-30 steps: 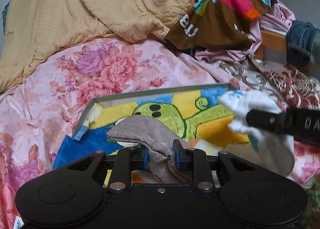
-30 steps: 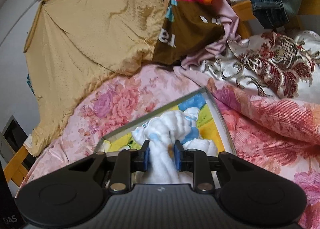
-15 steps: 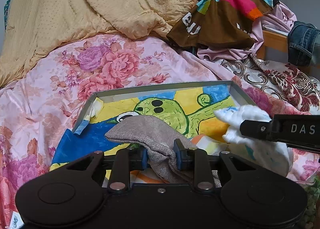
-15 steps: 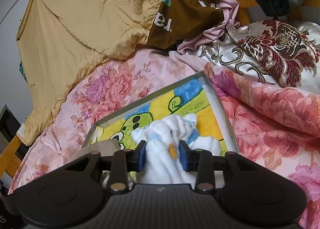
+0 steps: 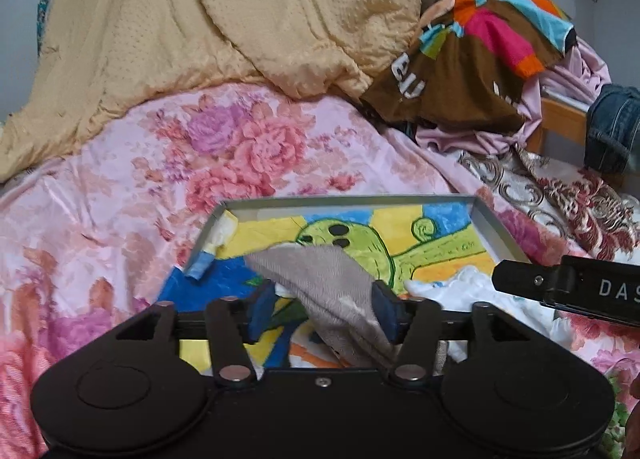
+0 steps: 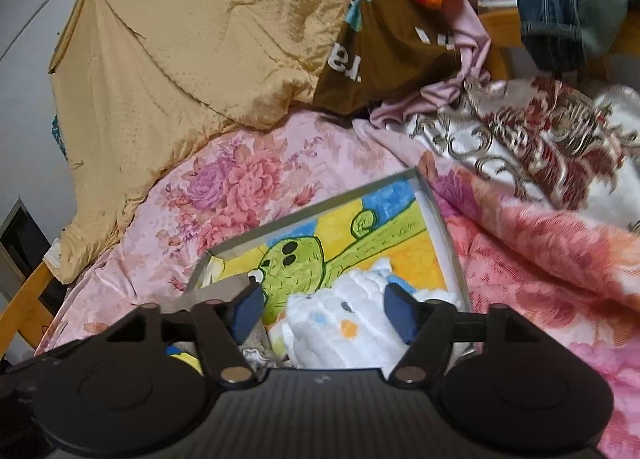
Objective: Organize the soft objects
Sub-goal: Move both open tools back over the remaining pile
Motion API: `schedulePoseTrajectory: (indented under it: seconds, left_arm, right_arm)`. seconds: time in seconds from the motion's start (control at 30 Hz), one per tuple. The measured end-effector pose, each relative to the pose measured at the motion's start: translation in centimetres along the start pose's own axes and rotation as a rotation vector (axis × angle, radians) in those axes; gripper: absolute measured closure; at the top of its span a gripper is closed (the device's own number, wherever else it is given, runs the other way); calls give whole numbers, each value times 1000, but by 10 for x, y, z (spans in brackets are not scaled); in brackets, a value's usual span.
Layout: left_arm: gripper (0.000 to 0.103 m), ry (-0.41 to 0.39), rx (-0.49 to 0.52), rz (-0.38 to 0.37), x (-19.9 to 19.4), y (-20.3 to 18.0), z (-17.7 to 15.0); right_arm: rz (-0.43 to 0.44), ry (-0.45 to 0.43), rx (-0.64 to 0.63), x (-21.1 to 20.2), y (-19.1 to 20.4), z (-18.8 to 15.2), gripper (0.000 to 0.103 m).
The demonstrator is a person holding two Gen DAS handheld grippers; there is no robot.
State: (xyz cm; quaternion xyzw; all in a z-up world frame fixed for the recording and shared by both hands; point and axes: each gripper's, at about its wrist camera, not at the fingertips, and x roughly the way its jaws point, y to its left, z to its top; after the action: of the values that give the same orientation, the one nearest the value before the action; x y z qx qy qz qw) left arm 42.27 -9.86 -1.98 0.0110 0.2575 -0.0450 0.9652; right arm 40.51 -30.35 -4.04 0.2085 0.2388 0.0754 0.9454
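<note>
Shallow box [image 5: 494, 229] with cartoon liner sits on the floral bedspread [image 5: 132, 195], holding the grey sock [image 5: 320, 279] and white sock [image 6: 344, 329]. Left gripper [image 5: 324, 309] and right gripper [image 6: 322, 313] were clamped a second ago; both now spread wide, socks released.

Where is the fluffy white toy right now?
The fluffy white toy lies in the shallow box, on its right side beside the grey cloth, between the right gripper's open jaws.
</note>
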Motion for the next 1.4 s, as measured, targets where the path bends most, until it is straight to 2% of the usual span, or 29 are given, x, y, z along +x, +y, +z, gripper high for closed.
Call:
schedulePoseTrajectory:
  seconds: [0.1, 0.17, 0.27, 0.4, 0.6, 0.83, 0.97, 1.17, 1.4]
  left_arm:
    - [38, -36, -22, 5, -23, 6, 4]
    - [28, -80, -53, 7, -45, 12, 2]
    - [24, -136, -79, 17, -76, 22, -2]
    - [17, -179, -62, 25, -112, 30, -4]
    - [4, -244, -70, 11, -171, 41, -12]
    - [1, -264, -92, -3, -226, 52, -34]
    - [1, -263, -62, -13, -248, 54, -48]
    - [1, -287, -30, -15, -279, 57, -73]
    - [1, -270, -23, -32, -297, 67, -96]
  right_arm:
    - [27, -42, -19, -22, 4, 1, 12]
    - [52, -69, -16, -39, 6, 2, 10]
    - [82, -114, -28, -61, 13, 4, 6]
    - [103, -181, -66, -93, 26, 1, 0]
    - [82, -257, -134, -137, 42, -18, 0]
    - [74, -313, -182, -177, 55, -51, 0]
    - [52, -312, -212, -194, 61, -81, 0]
    - [28, -237, -256, -214, 71, -124, 0]
    - [-4, -140, -266, -231, 81, -160, 0]
